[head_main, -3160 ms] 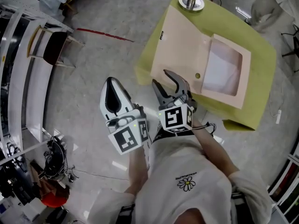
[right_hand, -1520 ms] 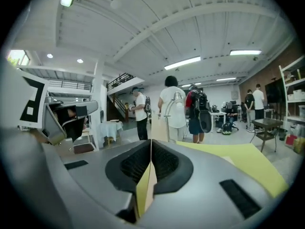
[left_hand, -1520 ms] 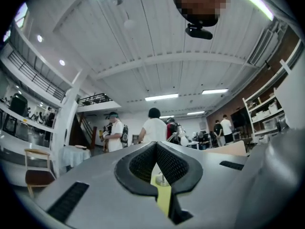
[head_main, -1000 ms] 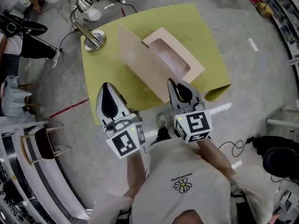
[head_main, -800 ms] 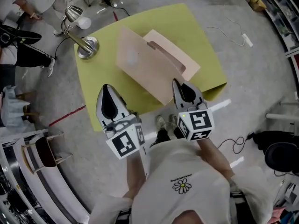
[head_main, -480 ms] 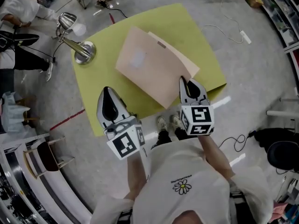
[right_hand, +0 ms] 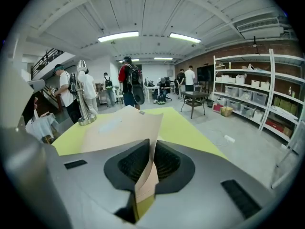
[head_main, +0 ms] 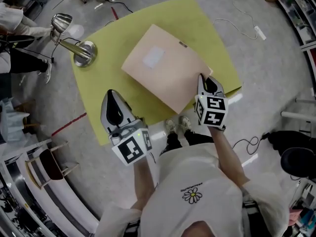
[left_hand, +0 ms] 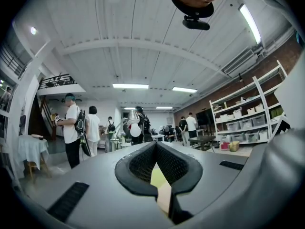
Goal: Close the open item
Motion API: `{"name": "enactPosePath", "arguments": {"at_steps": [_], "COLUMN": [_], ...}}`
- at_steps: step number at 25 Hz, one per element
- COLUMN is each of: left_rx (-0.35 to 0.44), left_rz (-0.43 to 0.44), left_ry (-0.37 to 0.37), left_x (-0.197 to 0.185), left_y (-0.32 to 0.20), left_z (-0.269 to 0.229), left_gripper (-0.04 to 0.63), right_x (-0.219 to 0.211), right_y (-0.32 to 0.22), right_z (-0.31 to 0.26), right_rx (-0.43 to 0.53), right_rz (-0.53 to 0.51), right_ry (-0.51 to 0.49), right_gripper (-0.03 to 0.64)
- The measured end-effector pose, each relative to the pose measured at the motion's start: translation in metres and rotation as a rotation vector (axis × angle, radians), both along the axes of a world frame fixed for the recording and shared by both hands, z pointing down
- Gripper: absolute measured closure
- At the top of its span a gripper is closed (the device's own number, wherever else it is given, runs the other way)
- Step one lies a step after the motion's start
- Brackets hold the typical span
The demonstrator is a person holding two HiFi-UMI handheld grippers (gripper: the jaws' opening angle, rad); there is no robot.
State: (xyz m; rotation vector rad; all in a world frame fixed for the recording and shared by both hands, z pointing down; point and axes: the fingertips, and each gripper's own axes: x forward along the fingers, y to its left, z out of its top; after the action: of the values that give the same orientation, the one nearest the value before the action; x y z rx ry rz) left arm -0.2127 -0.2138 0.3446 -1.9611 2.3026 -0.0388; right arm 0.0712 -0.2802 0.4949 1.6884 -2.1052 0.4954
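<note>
So, nearest, the left gripper (head_main: 111, 95) is held level with jaws closed on nothing, beside the table's (head_main: 197, 19) front edge. The lid (head_main: 183, 97) corner is pinched between the right gripper's (head_main: 205, 79) jaws. The beige box (head_main: 165, 70) is laid mid-table, lid down, with a lamp (head_main: 81, 51) seen beyond.

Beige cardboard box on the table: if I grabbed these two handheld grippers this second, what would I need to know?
Right gripper: fingers shut on the near corner of the lid of the flat beige cardboard box on the yellow-green table.
Left gripper: shut, empty, hovering at the table's near edge.
Done: the lid lies down over the box.
Left: the pinched corner curls up; probably lay it flat, then let go.
</note>
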Motion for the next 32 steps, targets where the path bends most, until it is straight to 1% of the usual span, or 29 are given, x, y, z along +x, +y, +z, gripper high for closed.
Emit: {"name": "enactPosePath", "arguments": {"at_steps": [4, 8, 13, 16, 20, 26, 30, 32], "left_rx": [-0.01, -0.033, -0.053, -0.059, -0.064, -0.069, -0.071, -0.073], "left_rz": [0.019, 0.045, 0.055, 0.056, 0.044, 0.025, 0.029, 0.033], "left_ry": [-0.003, -0.012, -0.01, -0.014, -0.017, -0.008, -0.005, -0.008], "left_x": [0.004, 0.011, 0.014, 0.012, 0.005, -0.005, -0.005, -0.003], "left_y": [-0.014, -0.026, -0.034, -0.036, -0.037, -0.035, -0.033, -0.033], "left_z": [0.005, 0.012, 0.021, 0.023, 0.027, 0.03, 0.03, 0.03], "left_gripper": [0.581, 0.581, 0.58, 0.581, 0.581, 0.581, 0.581, 0.581], "right_x": [0.008, 0.014, 0.018, 0.019, 0.023, 0.024, 0.023, 0.024], "right_y": [-0.008, -0.011, -0.012, -0.01, -0.013, -0.012, -0.013, -0.013], "right_z": [0.024, 0.046, 0.054, 0.055, 0.065, 0.067, 0.065, 0.065], "right_rx": [-0.075, -0.152, -0.185, -0.22, -0.279, -0.279, -0.283, -0.278], "right_rz": [0.029, 0.058, 0.067, 0.077, 0.105, 0.119, 0.121, 0.135], "right_ry": [0.015, 0.01, 0.026, 0.001, -0.085, -0.134, -0.098, -0.108], "right_gripper": [0.598, 0.589, 0.583, 0.581, 0.575, 0.567, 0.544, 0.535]}}
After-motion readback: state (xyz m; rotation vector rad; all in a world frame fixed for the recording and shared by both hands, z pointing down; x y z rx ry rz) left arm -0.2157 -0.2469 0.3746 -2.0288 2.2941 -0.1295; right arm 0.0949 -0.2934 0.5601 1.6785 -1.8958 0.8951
